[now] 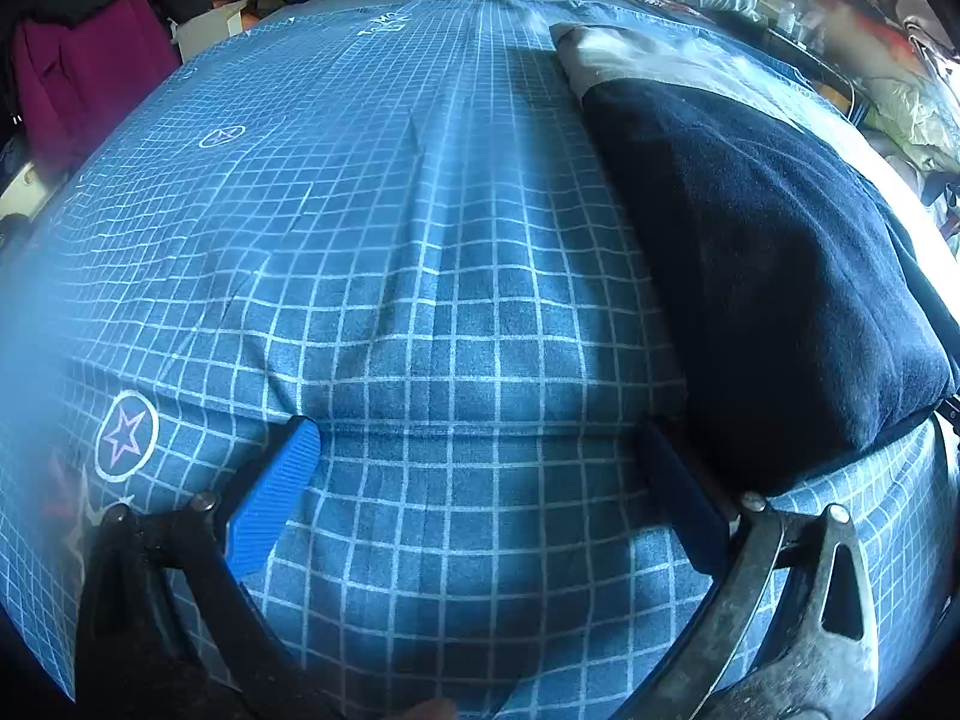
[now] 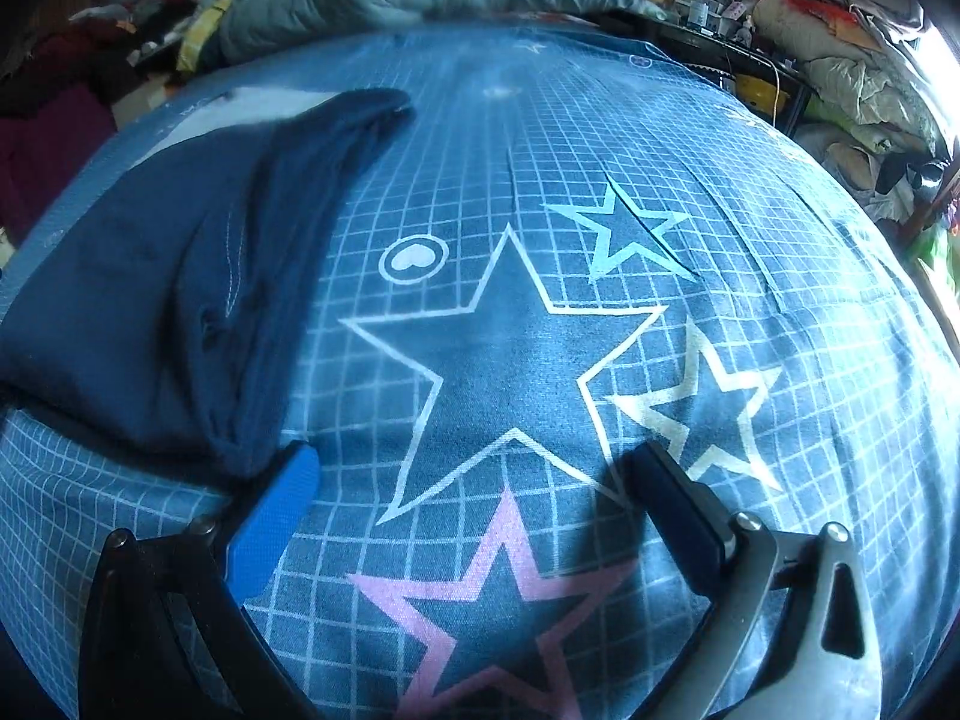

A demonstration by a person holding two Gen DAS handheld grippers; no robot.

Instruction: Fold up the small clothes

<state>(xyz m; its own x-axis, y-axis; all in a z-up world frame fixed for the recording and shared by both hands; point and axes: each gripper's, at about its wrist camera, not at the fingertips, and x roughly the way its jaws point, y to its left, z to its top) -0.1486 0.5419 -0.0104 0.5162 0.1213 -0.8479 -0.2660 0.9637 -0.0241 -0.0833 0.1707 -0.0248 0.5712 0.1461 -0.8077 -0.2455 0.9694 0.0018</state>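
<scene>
The dark navy garment (image 2: 150, 300) looks soft, light and limp; both grippers' jaws gape empty, so pinch its near hem.

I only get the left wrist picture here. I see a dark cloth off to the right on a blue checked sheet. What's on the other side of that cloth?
Observer: The right gripper, open, hovering over the sheet just beside the navy garment.
Operator: Is it holding the cloth?
Observer: No. Its blue finger sits at the garment's near corner, but nothing is between the jaws.
Operator: Is the sheet plain checks over there too?
Observer: No, a big white-outlined star and a pink star are printed under that gripper.
Operator: Is the cloth folded flat?
Observer: From that side it looks bunched, with a stitched seam showing.
</scene>
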